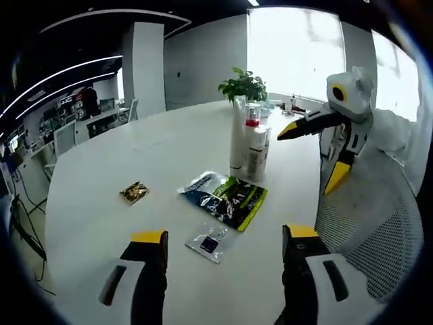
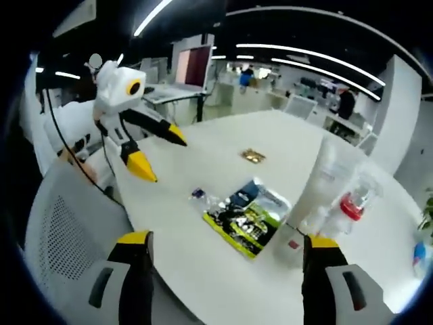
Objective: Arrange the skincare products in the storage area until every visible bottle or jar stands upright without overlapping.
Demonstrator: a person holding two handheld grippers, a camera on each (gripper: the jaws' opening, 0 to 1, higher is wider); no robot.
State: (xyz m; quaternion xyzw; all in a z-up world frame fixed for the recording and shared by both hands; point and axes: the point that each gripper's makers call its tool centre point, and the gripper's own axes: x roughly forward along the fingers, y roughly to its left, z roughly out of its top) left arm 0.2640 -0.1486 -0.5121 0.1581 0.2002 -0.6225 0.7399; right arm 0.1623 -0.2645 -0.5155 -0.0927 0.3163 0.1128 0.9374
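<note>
White tabletop (image 1: 169,156) carries everything: a cluster of upright skincare bottles (image 1: 249,145) near its far edge, just before a potted plant (image 1: 243,84). Beside the bottles lies a flat green-and-black pouch (image 1: 226,196), then a small clear sachet (image 1: 210,242) and a gold packet (image 1: 134,192). Left gripper (image 1: 223,237) and right gripper (image 2: 226,240) both hover above the table, jaws spread wide, holding nothing.

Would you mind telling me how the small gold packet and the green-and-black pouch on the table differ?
The gold packet is much smaller than the green-and-black pouch. The packet is plain shiny gold; the pouch is dark with a bright green side and printing. The packet lies alone on bare table, while the pouch lies right beside the upright bottles. Both lie flat on the table.
</note>
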